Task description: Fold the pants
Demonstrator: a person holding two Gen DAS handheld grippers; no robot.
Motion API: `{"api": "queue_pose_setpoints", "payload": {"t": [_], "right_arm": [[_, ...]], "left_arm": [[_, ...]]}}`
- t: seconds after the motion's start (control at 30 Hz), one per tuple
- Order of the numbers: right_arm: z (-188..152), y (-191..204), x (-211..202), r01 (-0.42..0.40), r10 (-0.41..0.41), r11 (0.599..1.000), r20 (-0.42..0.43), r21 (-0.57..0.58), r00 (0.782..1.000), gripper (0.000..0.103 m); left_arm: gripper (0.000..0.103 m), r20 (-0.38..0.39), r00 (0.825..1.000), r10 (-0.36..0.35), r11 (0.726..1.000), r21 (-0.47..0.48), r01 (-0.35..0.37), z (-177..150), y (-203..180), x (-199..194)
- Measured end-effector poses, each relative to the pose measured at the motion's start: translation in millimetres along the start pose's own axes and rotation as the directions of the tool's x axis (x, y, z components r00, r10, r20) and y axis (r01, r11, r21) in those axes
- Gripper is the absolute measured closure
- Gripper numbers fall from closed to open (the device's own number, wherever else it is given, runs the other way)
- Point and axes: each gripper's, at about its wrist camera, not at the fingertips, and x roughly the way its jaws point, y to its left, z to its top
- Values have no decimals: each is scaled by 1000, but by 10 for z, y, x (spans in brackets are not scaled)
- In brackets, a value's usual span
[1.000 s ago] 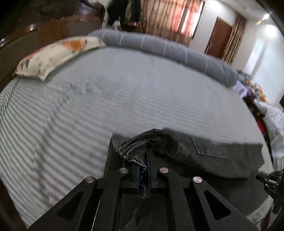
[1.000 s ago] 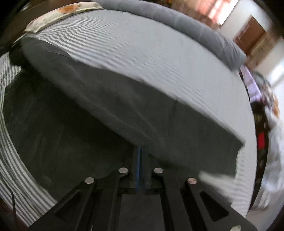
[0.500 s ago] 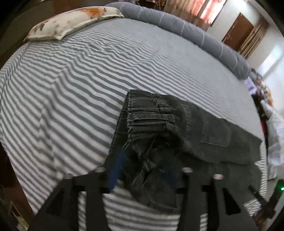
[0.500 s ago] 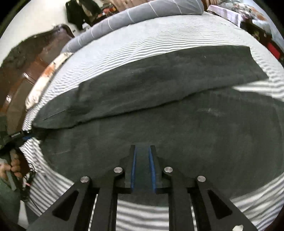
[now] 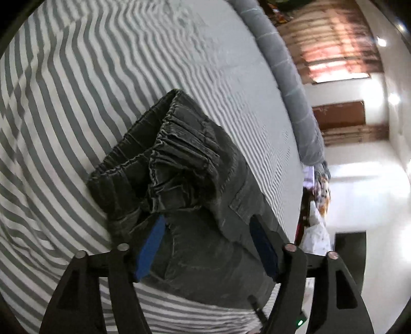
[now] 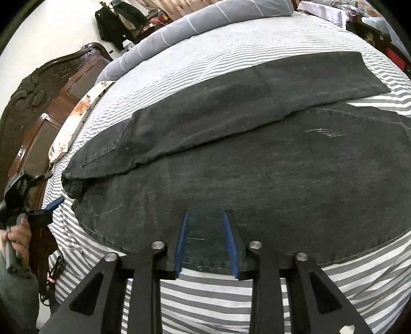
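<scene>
Dark grey jeans (image 6: 257, 159) lie flat on the striped bed, one leg folded over the other; its back pocket shows at the left. In the left wrist view the bunched elastic waistband (image 5: 179, 154) lies just beyond my left gripper (image 5: 208, 223), which is open and empty, its blue pads either side of the cloth. My right gripper (image 6: 206, 215) is open over the near edge of the lower leg, holding nothing. The left gripper also shows in the right wrist view (image 6: 55, 203), at the waist end.
The grey-and-white striped bedsheet (image 6: 231, 303) surrounds the jeans. A rolled grey blanket (image 6: 195, 23) lies along the far side, a floral pillow (image 6: 77, 118) by the dark wooden headboard (image 6: 33, 102). A black cable (image 6: 55, 269) hangs at the bed's left edge.
Both grippers have let go of the jeans and opened. The folded leg has been laid down flat. The left gripper has rolled sideways and drawn back from the waistband.
</scene>
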Motion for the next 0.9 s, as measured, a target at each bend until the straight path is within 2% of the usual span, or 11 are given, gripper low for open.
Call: {"api": "queue_pose_setpoints", "payload": {"t": [0.07,0.17,0.3,0.37,0.43,0.5,0.57,0.63,0.7,0.8,0.9], "right_arm": [[31,-28,36,2,-2,1000,1,4,1000,70],[76,-92,70,4,-4,1000,4,21,1000,70],[145,-184,138,5,-5,999,2,42,1000,70],[177,-236,163,3,-3,998,1,56,1000,69],[240,-320,189,1,-1,997,0,77,1000,68],[334,-477,166,-6,1,991,32,137,999,65],[426,-648,140,-31,18,977,66,212,998,64],[517,-823,142,-80,54,954,98,289,994,64],[614,-1005,172,-115,72,923,127,367,989,64],[746,-1165,230,-113,52,902,155,417,987,64],[876,-1371,299,-120,30,867,191,483,981,64]], "left_arm": [[30,-11,1000,-19,997,-74,18,35,45,96],[30,-29,999,-33,978,-206,26,94,135,279],[30,-37,999,2,967,-254,-12,149,153,450],[32,-31,999,19,965,-259,-27,195,142,509],[38,-20,999,37,966,-254,-41,230,108,531],[42,-18,999,46,968,-248,-48,276,76,506],[50,3,999,48,969,-242,-46,313,41,456],[63,19,998,61,978,-200,-56,333,-40,419],[71,33,997,75,985,-157,-69,344,-119,412],[72,42,996,82,989,-126,-76,356,-191,436],[72,47,995,89,987,-135,-82,397,-196,509]]}}
